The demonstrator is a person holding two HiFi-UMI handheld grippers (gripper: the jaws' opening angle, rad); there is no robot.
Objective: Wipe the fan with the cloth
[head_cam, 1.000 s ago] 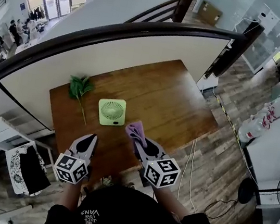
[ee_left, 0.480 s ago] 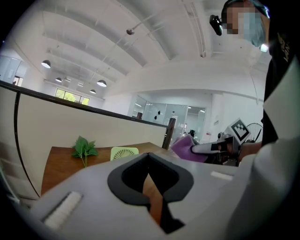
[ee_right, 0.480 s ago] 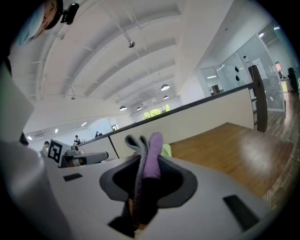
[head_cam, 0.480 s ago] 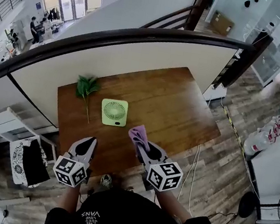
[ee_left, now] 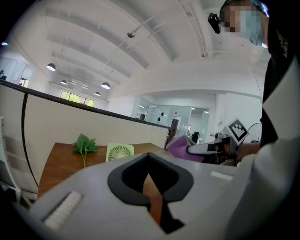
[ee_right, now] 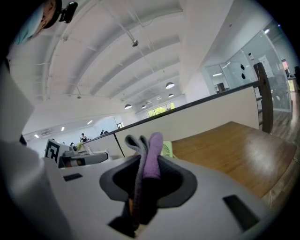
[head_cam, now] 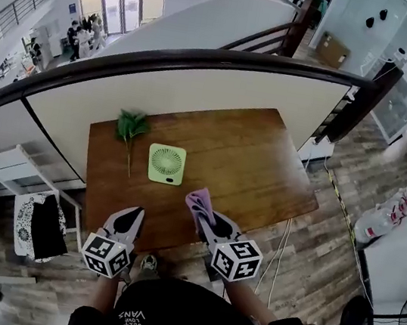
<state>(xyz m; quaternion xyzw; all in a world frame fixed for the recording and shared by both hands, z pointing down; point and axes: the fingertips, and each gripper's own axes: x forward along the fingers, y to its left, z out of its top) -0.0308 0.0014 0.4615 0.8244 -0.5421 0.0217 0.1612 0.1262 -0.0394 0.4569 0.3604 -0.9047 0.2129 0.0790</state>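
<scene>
A small pale-green square fan (head_cam: 166, 164) lies flat, grille up, on the left half of a brown wooden counter (head_cam: 258, 155), well clear of both tools. Near it and just to its right, a folded purple cloth (head_cam: 199, 201) stands up out of the right gripper (head_cam: 205, 213), over the near edge of the counter and apart from the fan. Whether the cloth touches the wood cannot be told. In the right gripper view the jaws are clamped on the cloth (ee_right: 149, 157), which rises between them as a purple fold backed by a grey one.

The left gripper (head_cam: 130, 219) hangs at the near left edge of the counter, to the left of the cloth and nearer than the fan. Its own view shows the jaws together with nothing between them, and the fan (ee_left: 119, 152) stands beyond their tips.

A green leafy sprig (head_cam: 130, 129) lies on the counter just left of the fan and a little farther back, its stem pointing to the near side. Behind the counter runs a white panel topped by a dark curved railing (head_cam: 205, 57). Grey-brown plank floor (head_cam: 336, 217) spreads to the right.
</scene>
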